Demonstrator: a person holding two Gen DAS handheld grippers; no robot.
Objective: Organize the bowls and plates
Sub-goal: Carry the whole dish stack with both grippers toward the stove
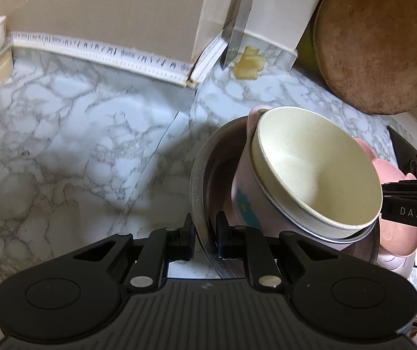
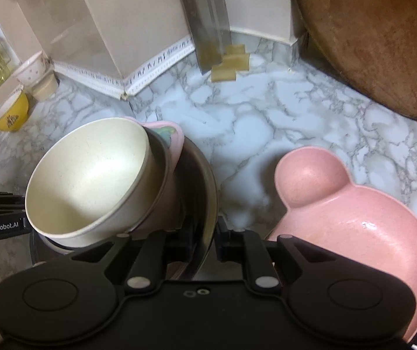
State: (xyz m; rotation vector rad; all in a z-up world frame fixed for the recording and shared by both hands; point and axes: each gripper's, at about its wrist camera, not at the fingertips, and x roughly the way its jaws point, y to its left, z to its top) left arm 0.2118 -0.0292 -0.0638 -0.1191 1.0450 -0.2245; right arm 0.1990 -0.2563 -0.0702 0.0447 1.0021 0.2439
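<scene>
A steel basin (image 1: pixel 197 172) holds a pink handled bowl (image 1: pixel 242 186), and a cream bowl (image 1: pixel 319 169) sits tilted inside that. In the left wrist view my left gripper (image 1: pixel 206 230) is shut on the basin's near left rim. In the right wrist view my right gripper (image 2: pixel 206 230) is shut on the opposite rim of the steel basin (image 2: pixel 208 180). The cream bowl (image 2: pixel 91 175) leans toward the left gripper's body (image 2: pixel 1 218). A pink bear-shaped plate (image 2: pixel 340 213) lies beside the basin, partly under my right gripper.
A round wooden board (image 1: pixel 378 49) leans at the back right, with a cleaver blade (image 1: pixel 237 29) standing against a cardboard box. A white patterned bowl (image 2: pixel 31 70) and a yellow bowl (image 2: pixel 11 113) sit at the far left of the marble counter (image 1: pixel 62 134).
</scene>
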